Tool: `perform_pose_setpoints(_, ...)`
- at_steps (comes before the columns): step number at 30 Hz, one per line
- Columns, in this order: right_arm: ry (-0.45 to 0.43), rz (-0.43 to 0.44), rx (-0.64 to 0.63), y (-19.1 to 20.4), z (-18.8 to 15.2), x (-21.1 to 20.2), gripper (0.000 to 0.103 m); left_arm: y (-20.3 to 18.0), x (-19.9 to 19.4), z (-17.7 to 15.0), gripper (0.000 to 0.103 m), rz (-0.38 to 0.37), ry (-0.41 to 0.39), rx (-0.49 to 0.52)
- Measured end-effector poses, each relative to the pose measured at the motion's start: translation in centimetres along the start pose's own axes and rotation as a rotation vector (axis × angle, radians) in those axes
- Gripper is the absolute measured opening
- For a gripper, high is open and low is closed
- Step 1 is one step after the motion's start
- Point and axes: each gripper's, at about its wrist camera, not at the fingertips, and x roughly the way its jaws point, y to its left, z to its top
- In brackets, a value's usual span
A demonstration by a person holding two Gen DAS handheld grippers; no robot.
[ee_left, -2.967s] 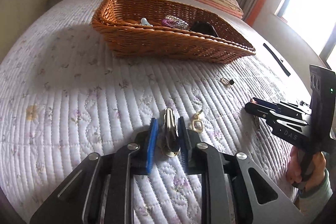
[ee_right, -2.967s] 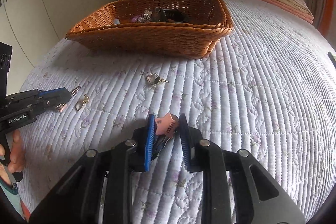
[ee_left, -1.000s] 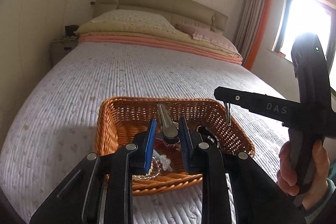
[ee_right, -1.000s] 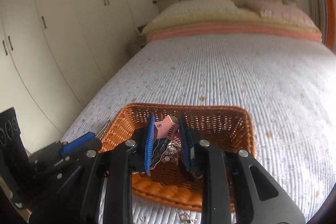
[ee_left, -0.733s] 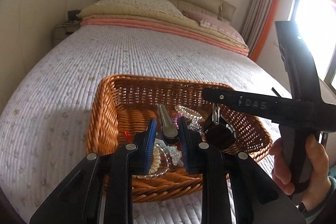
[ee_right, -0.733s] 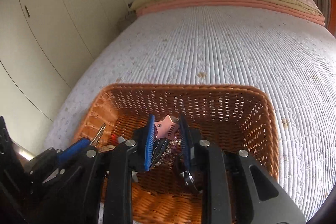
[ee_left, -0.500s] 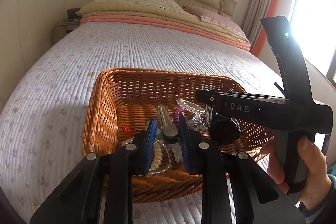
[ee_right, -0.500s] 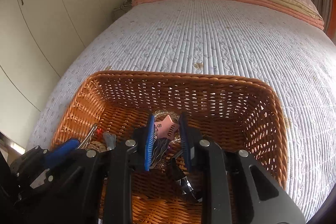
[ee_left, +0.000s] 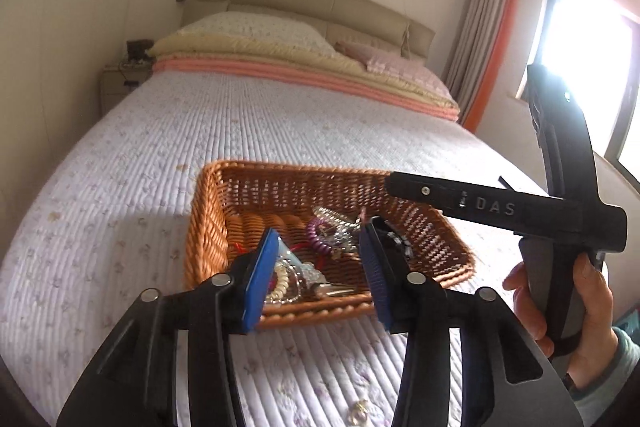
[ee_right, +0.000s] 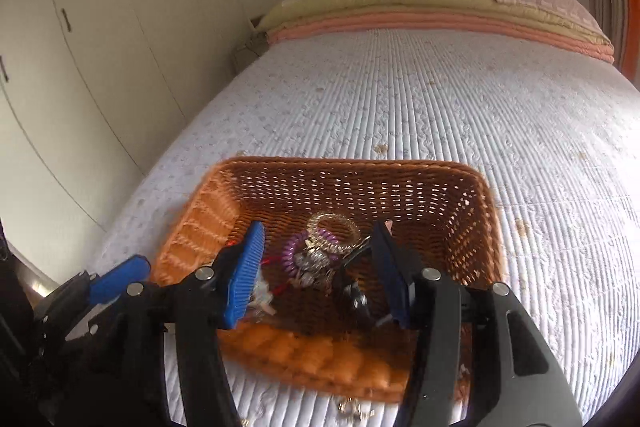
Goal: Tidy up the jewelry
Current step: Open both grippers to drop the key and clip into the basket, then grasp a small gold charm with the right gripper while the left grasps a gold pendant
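A bedroom with white wardrobe doors [ee_right: 100, 39] on the left, a padded headboard [ee_left: 304, 3] at the far end and a bright window [ee_left: 580, 67] with curtains on the right. The bed is covered by a pale quilted bedspread [ee_left: 280, 123], and stacked pillows and folded blankets [ee_left: 280, 43] lie at its head.

On the near part of the bedspread sits a brown wicker basket [ee_left: 204, 227], also seen from the other side in the right wrist view [ee_right: 484, 223]. The left gripper [ee_left: 318, 277] hangs above the basket's near edge with its blue-padded jaws spread wide and nothing between them. Inside the basket lie the jewelry pieces: a cream bead bracelet [ee_left: 280, 285] near the front left, a purple coil band [ee_left: 318, 237] in the middle, a clear coil band [ee_left: 334, 217] just behind it, and dark pieces toward the right.

The right gripper [ee_right: 316, 267] is poised over the basket too, jaws wide apart and empty; the purple coil [ee_right: 290, 255] and a gold-toned ring of chain [ee_right: 332, 223] show between its fingers on the basket floor. A small gold piece [ee_left: 360, 411] lies on the bedspread in front of the basket. In the left wrist view a hand [ee_left: 568, 311] grips the right gripper's handle.
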Motion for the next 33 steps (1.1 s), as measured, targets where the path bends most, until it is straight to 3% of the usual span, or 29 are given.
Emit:
perform_pose_setpoints(7,-0.094,0.038,-0.067,2.0,-4.7,-8.9,0.052,-2.5,-7.4,-1.7,0.051,-0.027,-0.080,0.045)
perform_pose_setpoints(11,-0.090,0.036,-0.079,1.9,-7.9,-10.4,0.052,-3.5,-8.9,-4.0,0.051,-0.039,-0.060,0.069)
perform_pose_setpoints(15,-0.062,-0.008,-0.072,1.0,-10.7,-9.3,0.051,-3.3,-7.8,-6.8,0.051,-0.032,0.010,0.062)
perform_pose_setpoints(19,0.003,-0.052,-0.010,-0.9,-12.9,-6.0,0.037,-2.5,-5.2,-9.2,0.051,-0.026,0.101,0.034)
perform_pose_setpoints(25,0.052,-0.073,0.032,-2.6,-14.8,-2.9,0.036,-2.2,-1.2,-11.4,0.048,-0.006,0.232,0.050)
perform_pose_setpoints(33,0.099,-0.083,-0.012,-2.0,-14.5,-0.8,0.036,-2.4,0.6,-12.2,0.046,-0.013,0.301,0.069)
